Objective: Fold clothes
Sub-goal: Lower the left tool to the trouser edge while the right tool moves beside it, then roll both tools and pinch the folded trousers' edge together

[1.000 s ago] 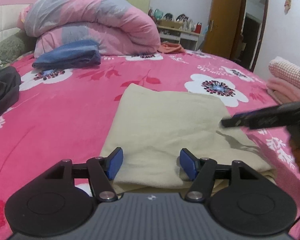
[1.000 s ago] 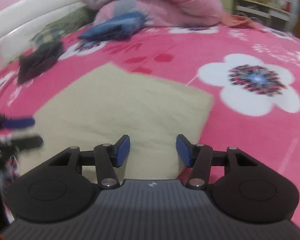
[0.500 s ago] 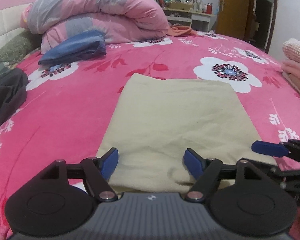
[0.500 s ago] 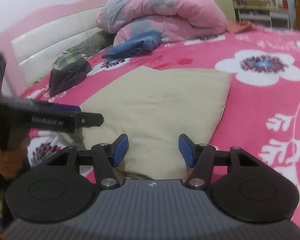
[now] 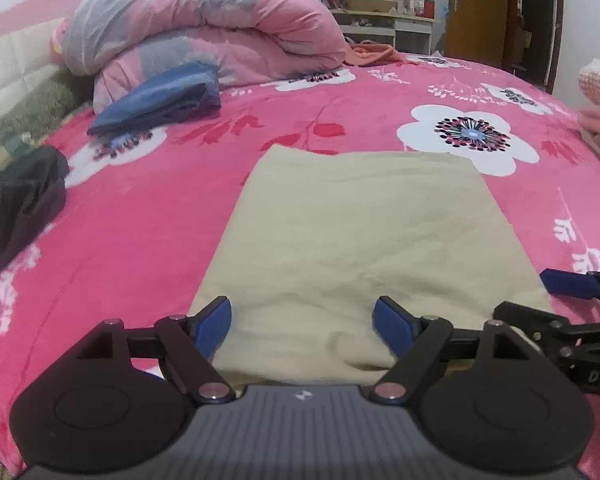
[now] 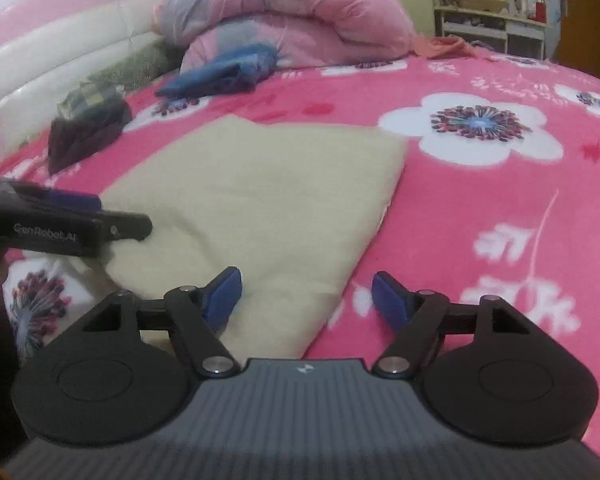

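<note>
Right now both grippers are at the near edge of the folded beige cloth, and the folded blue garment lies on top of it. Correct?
Not quite. The folded blue garment lies apart from the beige cloth, up near the rolled duvet, as the left wrist view shows. The rest holds: left gripper and right gripper are at its near edge.

The left gripper hangs over the near edge of a folded beige cloth on the pink flowery bed. Its jaws are opening.

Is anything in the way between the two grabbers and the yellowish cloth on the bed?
Nothing visible is. The beige folded cloth lies right under the opening left gripper and right gripper, near its front edge. The blue garment and dark clothes pile lie well off to the side.
</note>
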A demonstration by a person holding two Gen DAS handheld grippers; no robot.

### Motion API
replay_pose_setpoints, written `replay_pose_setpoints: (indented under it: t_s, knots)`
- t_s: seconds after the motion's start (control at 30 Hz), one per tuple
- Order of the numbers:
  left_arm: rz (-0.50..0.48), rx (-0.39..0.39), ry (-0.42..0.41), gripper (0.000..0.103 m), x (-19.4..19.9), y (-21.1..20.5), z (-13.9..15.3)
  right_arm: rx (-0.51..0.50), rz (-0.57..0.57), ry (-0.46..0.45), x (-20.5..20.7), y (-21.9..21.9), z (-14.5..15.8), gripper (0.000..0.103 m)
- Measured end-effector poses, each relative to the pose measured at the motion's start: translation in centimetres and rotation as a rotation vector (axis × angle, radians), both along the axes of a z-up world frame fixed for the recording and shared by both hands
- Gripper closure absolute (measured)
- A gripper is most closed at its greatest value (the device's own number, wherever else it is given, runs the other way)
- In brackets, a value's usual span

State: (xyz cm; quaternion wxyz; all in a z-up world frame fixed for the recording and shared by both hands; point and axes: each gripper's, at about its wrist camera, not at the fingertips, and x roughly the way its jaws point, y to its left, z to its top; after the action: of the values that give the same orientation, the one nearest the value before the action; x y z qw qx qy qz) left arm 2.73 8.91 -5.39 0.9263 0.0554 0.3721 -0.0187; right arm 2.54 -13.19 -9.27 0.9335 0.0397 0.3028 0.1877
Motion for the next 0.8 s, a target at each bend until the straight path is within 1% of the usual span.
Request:
replay_pose_setpoints:
  t_s: [0.07, 0.1, 0.2, 0.27, 0.4, 0.47, 0.57, 0.67, 0.7, 0.8]
  knots:
    - [0.003, 0.008, -0.001, 0.022, 0.0, -0.1, 0.0, 0.039, -0.005, 0.029, 0.4, -0.6, 0.1, 0.029]
    - [0.004, 0.007, 0.001, 0.022, 0.1, -0.1, 0.0, 0.030, -0.007, 0.036, 0.5, -0.5, 0.4, 0.029]
    - [0.005, 0.006, 0.003, 0.022, 0.1, -0.2, 0.1, -0.053, -0.008, -0.020, 0.2, 0.5, 1.8, 0.029]
    - [0.005, 0.007, 0.004, 0.022, 0.2, -0.2, 0.1, -0.081, 0.006, -0.070, -0.1, 1.0, 2.4, 0.029]
    - [0.005, 0.020, 0.004, 0.021, 0.2, -0.4, 0.0, -0.153, 0.036, -0.053, 0.5, 2.4, 0.8, 0.029]
    - [0.006, 0.022, 0.003, 0.021, 0.2, -0.4, -0.1, -0.123, 0.025, -0.068, 0.5, 2.2, 0.2, 0.028]
    - [0.008, 0.023, 0.001, 0.021, 0.1, -0.4, -0.1, -0.068, 0.019, -0.023, 1.1, 1.4, 0.2, 0.025]
    - [0.001, 0.008, -0.010, 0.021, -0.1, -0.2, 0.0, -0.043, 0.020, -0.016, 1.1, 1.0, 0.0, 0.025]
    - [-0.007, -0.010, -0.016, 0.021, -0.3, 0.1, 0.1, -0.033, 0.019, -0.012, 1.1, 0.9, 0.1, 0.025]
    - [-0.037, -0.114, -0.077, 0.021, -1.2, 2.5, 1.6, 0.019, 0.022, 0.017, 1.3, 0.1, 0.3, 0.025]
